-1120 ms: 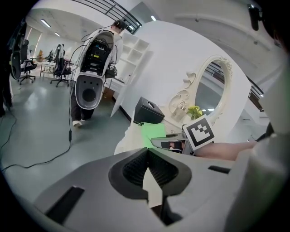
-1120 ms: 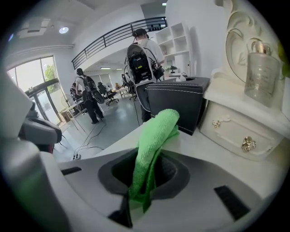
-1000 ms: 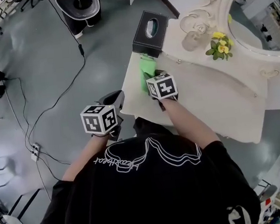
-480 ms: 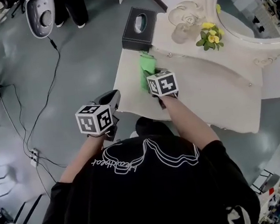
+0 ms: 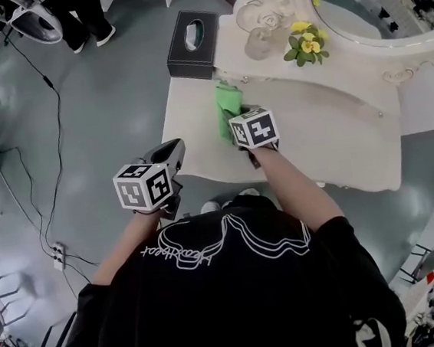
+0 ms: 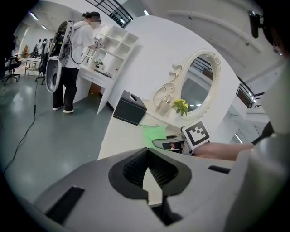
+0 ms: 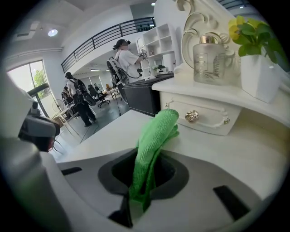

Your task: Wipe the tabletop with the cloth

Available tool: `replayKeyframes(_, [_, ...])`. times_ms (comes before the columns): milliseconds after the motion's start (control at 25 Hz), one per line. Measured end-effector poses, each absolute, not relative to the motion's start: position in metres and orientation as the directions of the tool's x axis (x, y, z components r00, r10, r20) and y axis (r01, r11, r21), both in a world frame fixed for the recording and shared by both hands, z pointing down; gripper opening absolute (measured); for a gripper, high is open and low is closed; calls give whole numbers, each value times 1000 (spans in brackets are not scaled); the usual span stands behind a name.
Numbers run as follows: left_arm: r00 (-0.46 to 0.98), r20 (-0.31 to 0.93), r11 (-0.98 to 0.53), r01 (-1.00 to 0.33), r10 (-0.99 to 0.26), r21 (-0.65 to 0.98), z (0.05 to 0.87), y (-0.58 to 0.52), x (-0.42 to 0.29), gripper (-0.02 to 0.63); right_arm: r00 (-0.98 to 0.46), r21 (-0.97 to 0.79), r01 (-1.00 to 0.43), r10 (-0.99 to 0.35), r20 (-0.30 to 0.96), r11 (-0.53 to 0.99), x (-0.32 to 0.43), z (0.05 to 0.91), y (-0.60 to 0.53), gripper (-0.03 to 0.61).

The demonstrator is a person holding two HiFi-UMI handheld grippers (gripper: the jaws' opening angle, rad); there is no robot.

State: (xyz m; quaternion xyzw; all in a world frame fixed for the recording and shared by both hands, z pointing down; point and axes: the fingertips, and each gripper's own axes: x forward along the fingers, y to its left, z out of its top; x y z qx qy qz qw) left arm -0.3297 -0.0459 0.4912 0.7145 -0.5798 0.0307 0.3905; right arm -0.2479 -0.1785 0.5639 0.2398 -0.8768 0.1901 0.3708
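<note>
Cloth [image 5: 228, 108], clamped by the fingers of the right gripper [image 5: 235, 127], lies on the tabletop [image 5: 328, 134] at upper centre. The left gripper [image 5: 174, 150], fingers together and empty, hangs at its left edge. Pressing the cloth flat, then sweeping rightward, should wipe best.

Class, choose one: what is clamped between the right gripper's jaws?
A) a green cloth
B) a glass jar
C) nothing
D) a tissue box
A: in the right gripper view, the right gripper has its jaws pinched on the green cloth, and the cloth's free end lies out on the tabletop.
</note>
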Motion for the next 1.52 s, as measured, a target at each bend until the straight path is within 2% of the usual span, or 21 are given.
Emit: replayKeyframes(1520, [402,513,-109,-854,-758,508,466,-116,-153,3,-593,-217,-641,-297,748,736,-62,563,-230,64])
